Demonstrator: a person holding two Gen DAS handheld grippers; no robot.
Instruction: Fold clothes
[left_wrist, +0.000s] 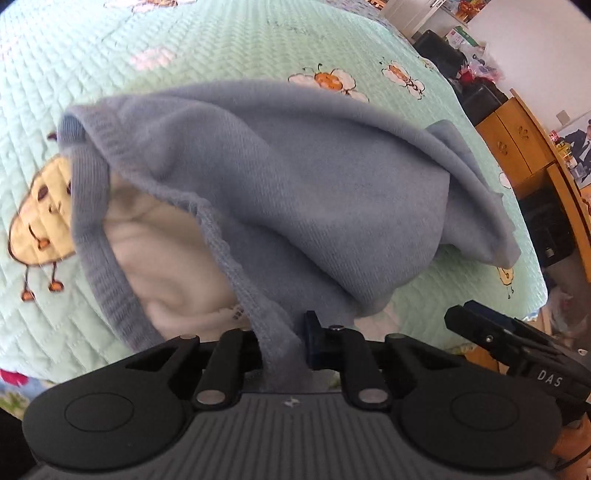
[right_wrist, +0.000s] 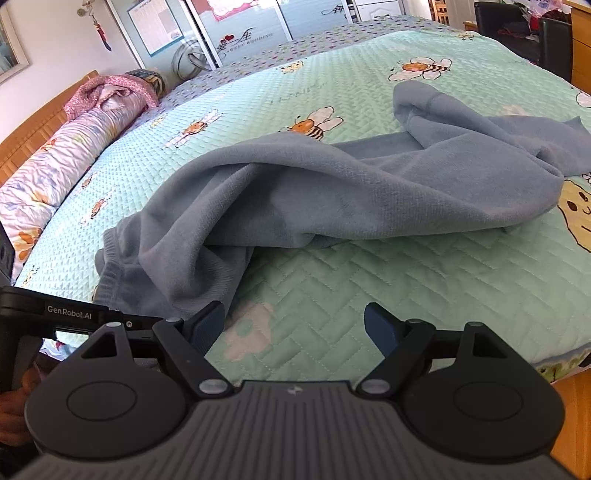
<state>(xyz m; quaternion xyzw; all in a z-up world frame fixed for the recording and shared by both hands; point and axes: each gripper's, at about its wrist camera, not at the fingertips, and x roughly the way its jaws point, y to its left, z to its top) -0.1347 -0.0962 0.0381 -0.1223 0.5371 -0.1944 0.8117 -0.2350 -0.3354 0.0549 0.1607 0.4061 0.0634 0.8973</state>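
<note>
Blue sweatshirt (right_wrist: 295, 192) lay rumpled mid-frame on quilt (right_wrist: 332, 295), no neat fold | L gripper (left_wrist: 282, 343) clamped its edge | R gripper (right_wrist: 293, 328) fingers apart, empty | folding left

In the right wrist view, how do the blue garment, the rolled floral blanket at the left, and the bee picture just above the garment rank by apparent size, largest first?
1. Blue garment, clearly largest.
2. Rolled floral blanket; it lies farther away, so its real size is unsure.
3. Bee picture, smallest.

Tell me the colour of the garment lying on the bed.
Dusty blue garment, pale lining; clearest in the right wrist view.
</note>
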